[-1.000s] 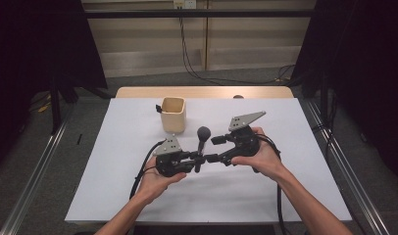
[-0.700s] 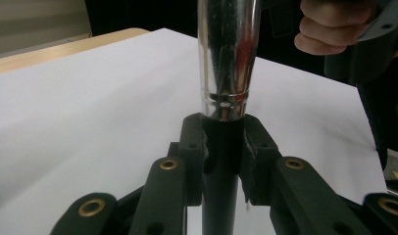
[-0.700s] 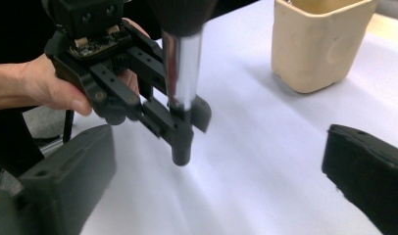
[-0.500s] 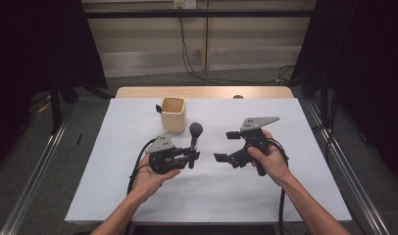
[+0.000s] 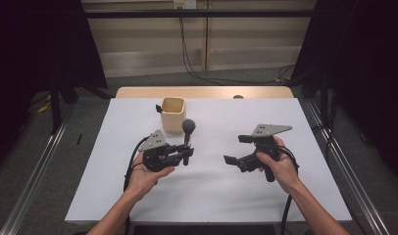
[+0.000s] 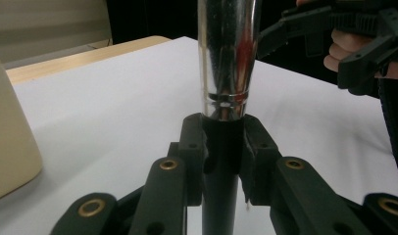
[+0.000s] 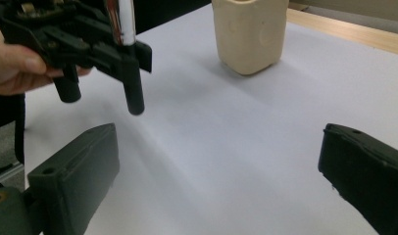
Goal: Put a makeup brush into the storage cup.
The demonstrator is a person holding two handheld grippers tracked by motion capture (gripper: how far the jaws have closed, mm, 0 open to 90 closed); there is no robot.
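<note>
The left gripper (image 5: 187, 152) clamps an upright microphone (image 5: 188, 128) by its dark handle, just right of the cup (image 5: 173, 114). The right gripper (image 5: 235, 149), well right, has just been opening; its jaws stand wide, empty. The left gripper view shows the chrome collar; the cup's inside stays unseen.

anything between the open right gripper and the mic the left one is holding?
Nothing: in the high view only bare white table separates the right gripper from the microphone clamped in the left gripper. The right gripper view agrees.
</note>
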